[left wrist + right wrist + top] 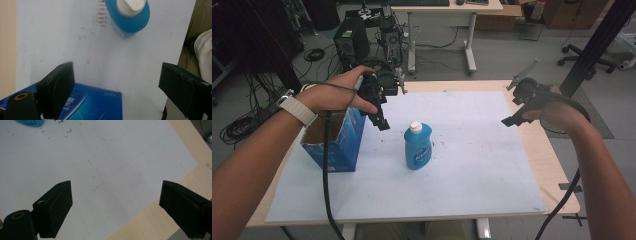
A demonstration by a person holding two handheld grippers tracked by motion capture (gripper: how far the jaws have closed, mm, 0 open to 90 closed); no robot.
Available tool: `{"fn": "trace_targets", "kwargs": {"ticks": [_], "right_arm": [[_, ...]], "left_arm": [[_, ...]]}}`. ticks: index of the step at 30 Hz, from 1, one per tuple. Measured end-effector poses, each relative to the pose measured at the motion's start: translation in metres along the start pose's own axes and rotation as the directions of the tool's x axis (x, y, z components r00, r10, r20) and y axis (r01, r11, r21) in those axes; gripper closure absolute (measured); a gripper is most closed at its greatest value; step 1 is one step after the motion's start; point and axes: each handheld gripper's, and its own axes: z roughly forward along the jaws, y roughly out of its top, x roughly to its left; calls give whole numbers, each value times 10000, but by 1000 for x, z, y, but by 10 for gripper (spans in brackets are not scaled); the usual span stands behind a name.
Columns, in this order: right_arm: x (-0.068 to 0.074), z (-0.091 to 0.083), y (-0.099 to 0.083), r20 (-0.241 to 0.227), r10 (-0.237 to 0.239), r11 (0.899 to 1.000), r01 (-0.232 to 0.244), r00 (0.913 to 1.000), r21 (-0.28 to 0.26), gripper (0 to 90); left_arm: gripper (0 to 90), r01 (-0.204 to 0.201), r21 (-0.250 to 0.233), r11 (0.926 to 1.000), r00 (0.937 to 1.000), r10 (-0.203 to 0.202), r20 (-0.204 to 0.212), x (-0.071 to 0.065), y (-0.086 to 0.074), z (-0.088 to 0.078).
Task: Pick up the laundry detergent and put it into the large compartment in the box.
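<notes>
— Where's the bottle from where you are?

— Upright on the white mat of the desk, ahead of and below my left gripper, a little apart from it. In my left gripper view it stands beyond my jaws, white cap towards me. My left jaws are spread wide with nothing between them, and they hang over the edge of the blue carton. My right gripper is well off to the other side, jaws also spread and empty over bare mat.

— How will it handle?

— I'd judge it light, smooth plastic, slick, with walls that give if squeezed hard. The body is flattish, so I'd close across the narrow faces at mid-body, below the shoulder. The cap is too small and could twist.

— Risk?

— It's tall and narrow-footed; a nudge from one jaw could topple it.
</notes>
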Motion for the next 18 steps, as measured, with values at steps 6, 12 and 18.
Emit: {"fn": "trace_targets", "kwargs": {"ticks": [6,12,18], "right_arm": [[0,0,2,-61,64,9999,-65,10000,-94,110],[2,2,0,-123,35,10000,-35,9999,-33,113],[1,3,-2,-15,65,10000,-65,10000,-70,112]], "left_arm": [[131,-16,26,10000,10000,16,-20,-1,1,-2],[131,22,-1,10000,9999,-22,-115,-3,2,-2],[121,152,-47,9999,9991,-153,-386,-2,4,-6]]}}
